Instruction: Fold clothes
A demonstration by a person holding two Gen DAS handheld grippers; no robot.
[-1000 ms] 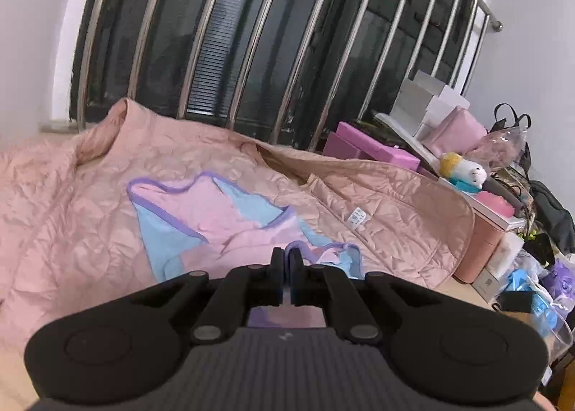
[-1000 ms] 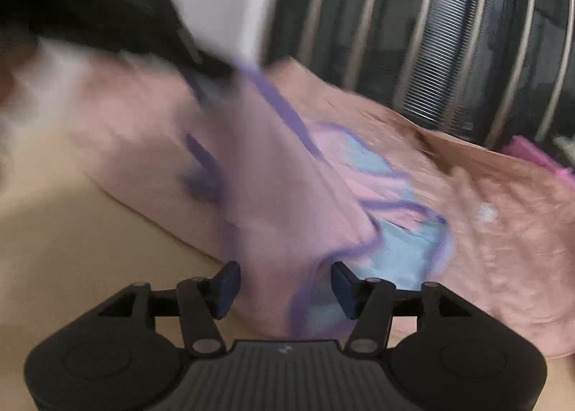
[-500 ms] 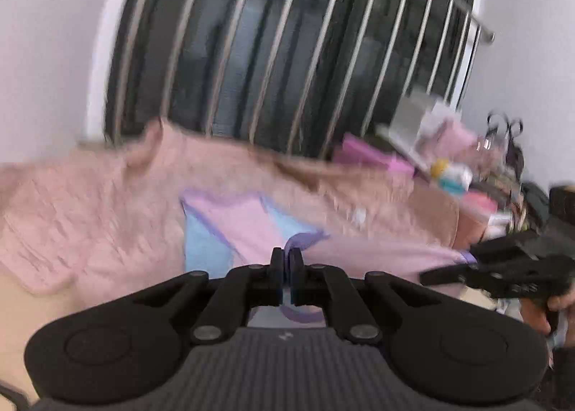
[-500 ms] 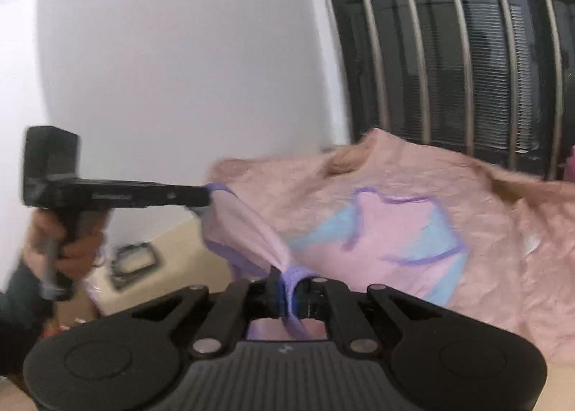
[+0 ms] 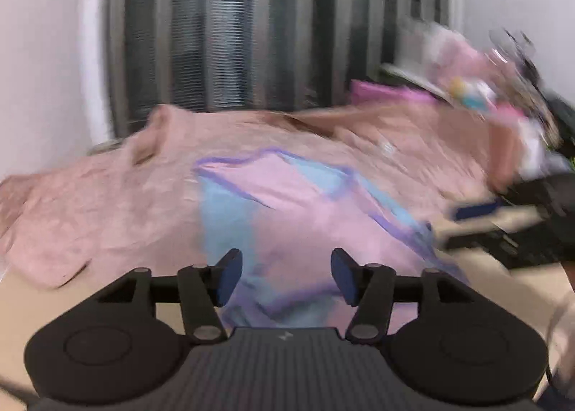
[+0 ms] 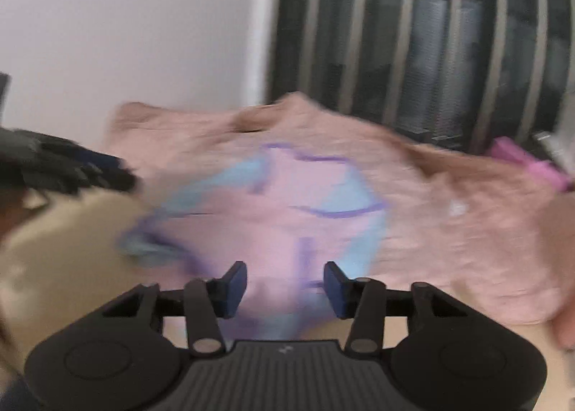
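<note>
Left gripper (image 5: 285, 276): jaws opening, pads apart, no longer clamped on the garment (image 5: 287, 227) as half a second ago. Cloth lies between and below the pads, untouched. Right gripper (image 6: 285, 285): jaws likewise opening, pads clear of the garment hem they pinched before. The garment now rests flat on the quilt (image 5: 107, 209), near its front edge. Judgement: this fold has been released; next step is a fresh grasp for another fold.

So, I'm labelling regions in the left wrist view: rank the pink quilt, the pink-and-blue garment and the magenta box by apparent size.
1. pink quilt
2. pink-and-blue garment, nearer the camera
3. magenta box, far and blurred
</note>
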